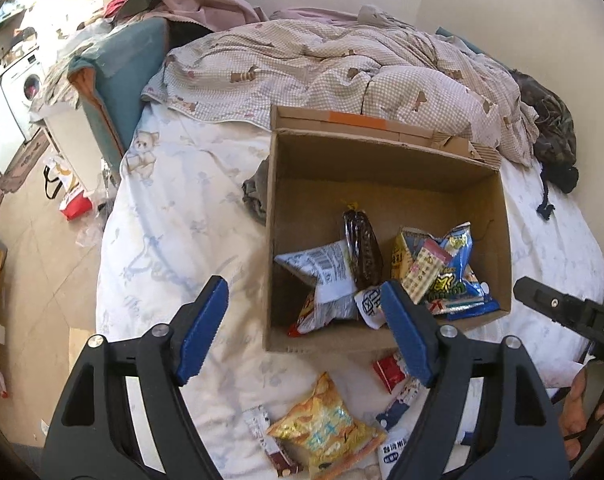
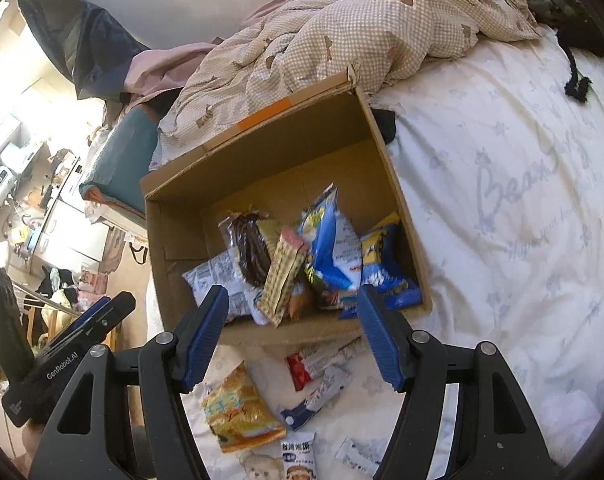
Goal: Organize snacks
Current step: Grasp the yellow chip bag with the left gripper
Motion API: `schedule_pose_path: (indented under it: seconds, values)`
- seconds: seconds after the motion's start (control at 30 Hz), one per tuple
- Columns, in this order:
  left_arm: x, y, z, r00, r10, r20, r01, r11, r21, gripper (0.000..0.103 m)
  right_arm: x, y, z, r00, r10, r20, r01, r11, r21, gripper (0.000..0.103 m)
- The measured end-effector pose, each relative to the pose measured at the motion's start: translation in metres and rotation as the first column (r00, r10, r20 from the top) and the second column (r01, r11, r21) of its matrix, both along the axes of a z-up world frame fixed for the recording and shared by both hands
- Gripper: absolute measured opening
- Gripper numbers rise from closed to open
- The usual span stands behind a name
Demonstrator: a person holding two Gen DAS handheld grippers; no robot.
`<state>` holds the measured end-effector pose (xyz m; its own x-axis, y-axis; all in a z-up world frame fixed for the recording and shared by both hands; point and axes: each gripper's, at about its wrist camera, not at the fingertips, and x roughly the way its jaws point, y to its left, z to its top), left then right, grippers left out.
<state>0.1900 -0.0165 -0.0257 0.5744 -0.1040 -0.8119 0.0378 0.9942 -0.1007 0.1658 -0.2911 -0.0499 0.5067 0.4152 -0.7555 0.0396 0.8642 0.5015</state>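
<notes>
Open cardboard box [image 1: 386,184] sits on a bed [image 1: 174,216] w/ pale printed sheet, its far flap against a rumpled checked quilt [image 1: 342,64]. Inside, snacks are heaped toward the box's near wall: a white bag [image 1: 326,276] at the near-left corner, a dark brown packet [image 1: 362,248] tied at the top leaning in the middle, a checked yellow-pink pack [image 1: 424,268] and blue bags [image 1: 458,280] toward the near-right corner. More snacks lie loose on the sheet betw. box and bed's near edge: a yellow-gold bag [image 1: 326,432], a red-and-white packet [image 1: 388,372], a blue-white packet [image 2: 314,400] and a small white sachet [image 2: 298,454]. Left claw [image 1: 304,332] hangs over the box's near wall, blue pads spread wide, nothing betw. them. Right claw [image 2: 292,336] hangs likewise above the near wall and the loose packets, pads spread, nothing pinched. Each claw shows at the edge of the other's view, held in a hand [image 1: 582,412]. Beyond the bed's left edge: a teal cushion [image 1: 122,80], cluttered floor and a washing machine [image 1: 26,84].
</notes>
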Motion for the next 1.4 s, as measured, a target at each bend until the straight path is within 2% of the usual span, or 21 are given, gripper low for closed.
schedule_pose_path:
  seconds: [0.07,0.23,0.4,0.6,0.8,1.0,1.03,1.17,1.33,1.37,1.4]
  values:
    - [-0.007,0.002,0.001,1.000,0.007,0.002,-0.007,1.000,0.003,0.080,-0.007,0.003,0.000,1.000,0.008,-0.002,-0.008,1.000,0.002,0.069]
    - [-0.022,0.011,-0.002,0.999,0.029,-0.022,-0.029,1.000,-0.005,0.094,-0.025,0.006,-0.002,1.000,0.014,-0.012,-0.014,1.000,0.012,0.069]
    - [-0.034,0.016,-0.016,0.994,0.047,-0.097,-0.050,0.998,-0.029,0.095,-0.043,0.009,-0.010,0.999,0.011,-0.053,-0.010,1.000,0.026,0.070]
    - [-0.042,0.026,-0.036,0.979,0.100,-0.176,-0.101,0.995,0.003,0.095,-0.056,0.010,-0.019,0.996,0.008,-0.094,-0.007,1.000,0.016,0.070]
    - [-0.038,0.031,-0.078,0.928,0.139,-0.345,-0.154,0.988,-0.016,0.095,-0.060,0.004,-0.024,0.993,-0.010,-0.116,0.008,1.000,-0.018,0.070]
    - [-0.038,0.015,-0.132,0.844,0.112,-0.524,-0.174,0.982,-0.071,0.095,-0.056,-0.002,-0.030,0.989,-0.036,-0.146,0.037,0.999,0.005,0.070]
    - [-0.037,0.013,-0.136,0.838,0.109,-0.534,-0.179,0.981,-0.080,0.095,-0.055,-0.002,-0.030,0.989,-0.037,-0.147,0.038,0.999,0.003,0.070]
    - [-0.037,-0.006,-0.143,0.843,0.063,-0.534,-0.135,0.986,-0.096,0.095,-0.055,-0.002,-0.030,0.988,-0.037,-0.149,0.036,0.999,-0.010,0.070]
    - [-0.033,-0.035,-0.153,0.858,0.009,-0.514,-0.028,0.999,-0.030,0.095,-0.055,-0.003,-0.032,0.987,-0.044,-0.157,0.042,0.999,-0.015,0.070]
    - [-0.032,-0.040,-0.155,0.863,0.000,-0.505,-0.011,1.000,-0.020,0.094,-0.055,-0.003,-0.032,0.986,-0.045,-0.158,0.043,0.999,-0.018,0.070]
    - [-0.032,-0.043,-0.155,0.869,-0.013,-0.494,0.005,1.000,-0.017,0.084,-0.054,-0.003,-0.033,0.986,-0.047,-0.158,0.044,0.999,-0.024,0.070]
